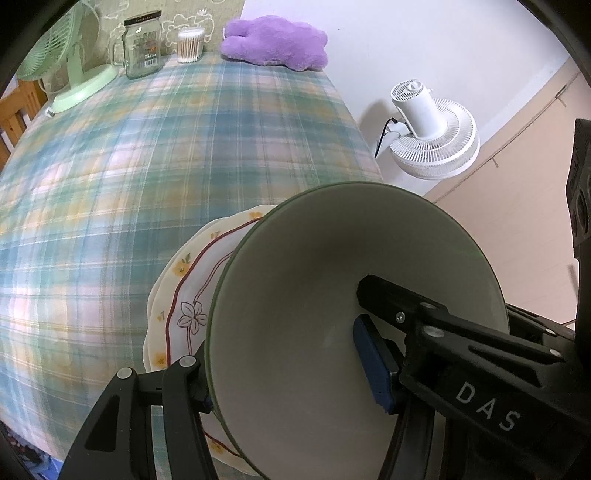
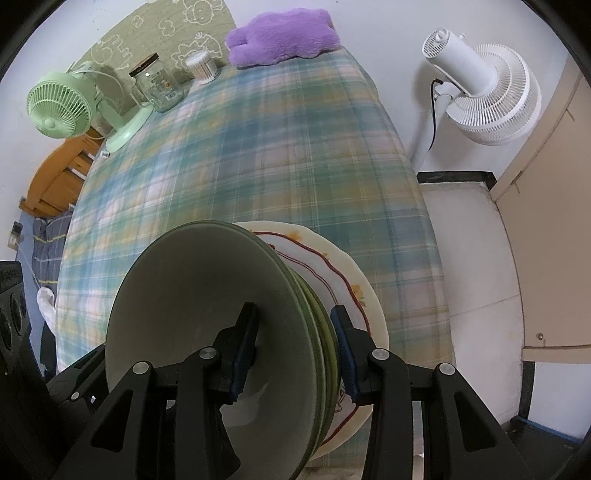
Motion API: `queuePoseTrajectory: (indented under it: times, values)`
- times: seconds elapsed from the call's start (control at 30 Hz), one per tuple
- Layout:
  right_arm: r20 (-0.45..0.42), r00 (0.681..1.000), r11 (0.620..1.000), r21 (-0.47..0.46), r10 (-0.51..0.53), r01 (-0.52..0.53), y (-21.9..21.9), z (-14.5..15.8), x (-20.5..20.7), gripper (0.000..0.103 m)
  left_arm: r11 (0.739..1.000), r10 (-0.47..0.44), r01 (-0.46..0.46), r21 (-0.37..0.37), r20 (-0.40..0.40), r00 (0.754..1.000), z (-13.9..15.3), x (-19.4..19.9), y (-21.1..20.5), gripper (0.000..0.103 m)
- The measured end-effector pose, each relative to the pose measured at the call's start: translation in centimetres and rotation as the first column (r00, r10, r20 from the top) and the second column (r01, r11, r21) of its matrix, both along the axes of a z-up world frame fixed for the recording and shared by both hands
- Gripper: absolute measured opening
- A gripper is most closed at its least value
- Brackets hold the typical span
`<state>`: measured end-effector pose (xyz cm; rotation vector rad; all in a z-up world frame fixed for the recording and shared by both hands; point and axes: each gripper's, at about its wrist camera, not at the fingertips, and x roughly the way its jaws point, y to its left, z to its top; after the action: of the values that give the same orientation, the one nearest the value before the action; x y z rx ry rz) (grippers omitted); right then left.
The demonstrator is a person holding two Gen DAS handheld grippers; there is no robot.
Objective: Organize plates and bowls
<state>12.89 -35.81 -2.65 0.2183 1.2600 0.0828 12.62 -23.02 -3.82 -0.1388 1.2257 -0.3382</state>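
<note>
A stack of green bowls (image 2: 207, 306) sits on cream floral plates (image 2: 354, 295) at the near edge of the plaid table (image 2: 258, 155). My left gripper (image 1: 284, 365) is shut on the rim of the top green bowl (image 1: 314, 295), one blue pad inside, the other finger outside; the floral plates (image 1: 184, 295) show beneath. My right gripper (image 2: 295, 350) straddles the opposite rim of the bowl stack, one pad inside the top bowl, the other outside against the stacked rims, shut on them.
At the table's far end stand a green desk fan (image 2: 59, 107), a glass jar (image 2: 157, 88), a cotton-swab tub (image 2: 202, 66) and a purple plush (image 2: 280, 35). A white floor fan (image 2: 480, 92) stands right of the table. A wooden chair (image 2: 55, 184) is at left.
</note>
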Motion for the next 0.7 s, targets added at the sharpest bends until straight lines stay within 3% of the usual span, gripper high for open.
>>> queuePoseTrajectory:
  times: [0.23,0.4,0.5,0.7]
  values:
    - [0.023,0.999,0.999,0.038,0.025,-0.026,-0.9,-0.2,-0.1,0.044,0.998,0.026,-0.027,0.049,0.033,0.999,0.3,-0.4,-0.8,0.065]
    - [0.032,0.998,0.997,0.048,0.061,-0.062,-0.7,-0.3,-0.1,0.047,0.994,0.058,-0.061,0.091,0.028,0.998,0.2,-0.6,-0.6,0.076]
    - [0.027,0.997,0.995,0.064,0.076,-0.078,-0.5,-0.4,-0.3,0.047,0.99,0.077,-0.08,0.113,0.026,0.997,0.3,-1.0,-0.4,0.077]
    - [0.035,0.996,0.993,0.085,0.083,-0.086,-0.3,-0.2,-0.9,0.058,0.981,0.103,-0.106,0.16,0.029,0.994,0.8,-1.8,0.2,0.082]
